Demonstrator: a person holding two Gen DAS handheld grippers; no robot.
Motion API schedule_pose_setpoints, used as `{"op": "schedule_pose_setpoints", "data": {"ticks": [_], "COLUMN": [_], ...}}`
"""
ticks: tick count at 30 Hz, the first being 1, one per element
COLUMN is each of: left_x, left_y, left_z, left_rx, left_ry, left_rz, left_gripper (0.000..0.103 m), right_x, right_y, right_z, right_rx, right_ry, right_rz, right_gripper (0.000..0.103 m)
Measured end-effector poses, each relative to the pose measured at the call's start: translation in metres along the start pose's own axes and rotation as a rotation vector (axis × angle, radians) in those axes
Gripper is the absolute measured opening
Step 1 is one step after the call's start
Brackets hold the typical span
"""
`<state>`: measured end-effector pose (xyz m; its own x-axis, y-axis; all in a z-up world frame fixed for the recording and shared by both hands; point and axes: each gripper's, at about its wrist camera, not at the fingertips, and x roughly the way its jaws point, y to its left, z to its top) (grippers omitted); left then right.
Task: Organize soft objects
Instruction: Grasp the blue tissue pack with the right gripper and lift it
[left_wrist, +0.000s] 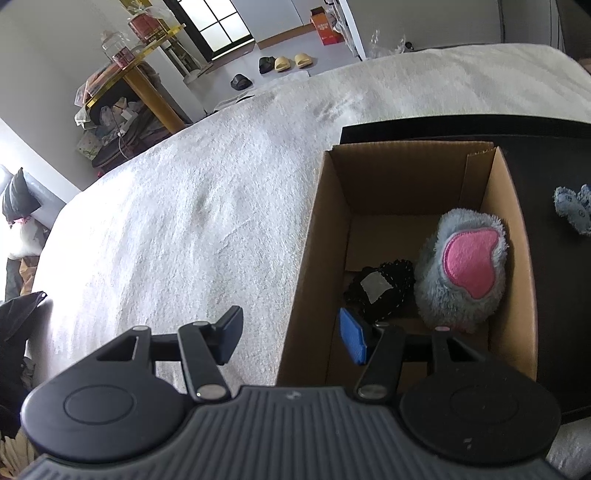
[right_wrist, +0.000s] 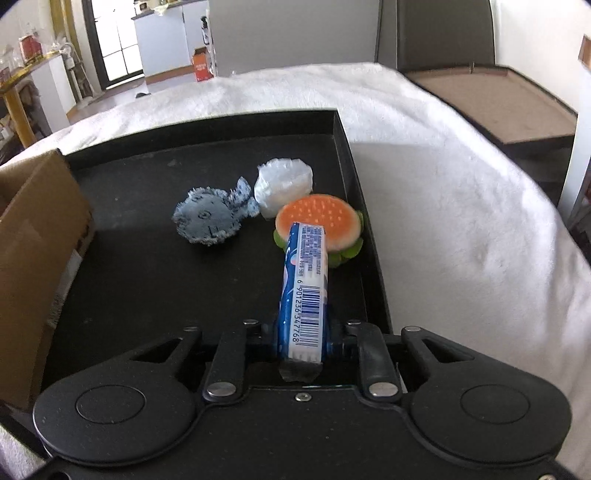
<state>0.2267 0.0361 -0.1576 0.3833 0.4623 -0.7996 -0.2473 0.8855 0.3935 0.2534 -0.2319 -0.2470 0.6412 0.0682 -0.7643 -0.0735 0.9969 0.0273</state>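
i've got my right gripper pinching the near end of a blue and white tissue pack, fingers pressed in on its sides, so the step in hand looks like the pickup. the pack is long and slim with a barcode facing up, its far end over the burger toy on the black tray, with a fuzzy grey toy and a white plastic wad just beside. next i'd judge it needs lifting clear and carrying left to the cardboard box, where a grey and pink plush and a black pouch already lie. my left gripper hangs spread and empty over the box's near edge, on the white bed.
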Motion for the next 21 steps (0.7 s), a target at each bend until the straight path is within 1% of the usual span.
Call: {"op": "schedule_pose_setpoints", "data": {"ticks": [10, 13, 16, 21], "left_x": [-0.010, -0.013, -0.013, -0.012], "left_y": [0.016, 0.022, 0.028, 0.039], "left_z": [-0.007, -0.010, -0.012, -0.016], "left_rx": [-0.052, -0.072, -0.093, -0.118], "left_ry": [-0.040, -0.052, -0.047, -0.056], "left_rz": [-0.056, -0.070, -0.098, -0.134], "left_gripper": [0.056, 0.056, 0.056, 0.056], "right_x": [-0.044, -0.060, -0.072, -0.088], "right_y": [0.002, 0.008, 0.013, 0.028], "right_z": [0.008, 0.012, 0.017, 0.023], "right_rx": [-0.012, -0.026, -0.027, -0.069], "right_ry": [-0.065, -0.088, -0.103, -0.140], "right_rz": [0.038, 0.046, 0.060, 0.074], "right_gripper": [0.020, 0.020, 0.020, 0.020]}}
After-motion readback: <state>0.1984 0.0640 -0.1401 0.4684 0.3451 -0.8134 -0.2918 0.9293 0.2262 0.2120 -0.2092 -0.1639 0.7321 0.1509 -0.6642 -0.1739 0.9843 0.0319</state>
